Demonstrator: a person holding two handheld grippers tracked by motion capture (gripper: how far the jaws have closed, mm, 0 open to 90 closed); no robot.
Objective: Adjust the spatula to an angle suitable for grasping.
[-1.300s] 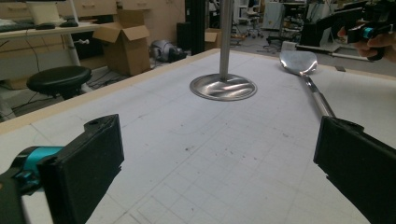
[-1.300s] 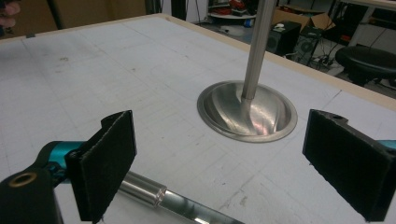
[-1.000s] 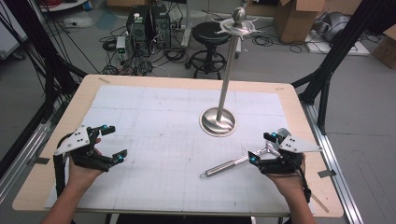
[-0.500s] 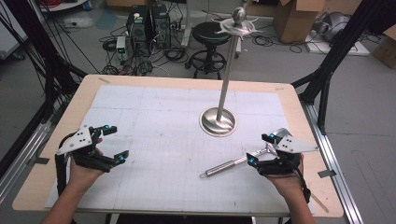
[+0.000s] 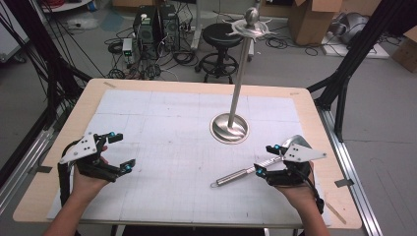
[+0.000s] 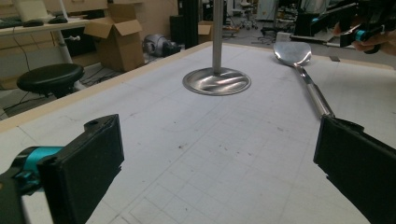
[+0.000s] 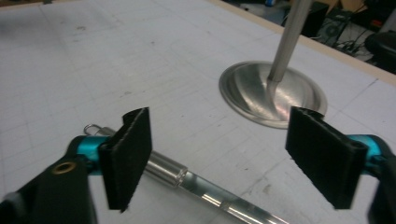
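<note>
At the near edge of the worktop (image 5: pixel 162 113), the left gripper (image 5: pixel 120 151) rests in the person's hand with its jaws spread wide and nothing between them. Across from it on the near right side, the right gripper (image 5: pixel 267 159) hangs over the metal spatula (image 5: pixel 241 173), which lies flat on the white gridded mat; its jaws have just been closing but stand apart, straddling the shaft without the pads pressing on it. The handle, with a wire loop at its end, points toward the middle of the worktop. Farther back, a metal stand (image 5: pixel 230 129) rises upright from its round base, near the spatula. Beyond the worktop, a black stool (image 5: pixel 223 37) and cardboard boxes (image 5: pixel 314 19) sit on the floor.
</note>
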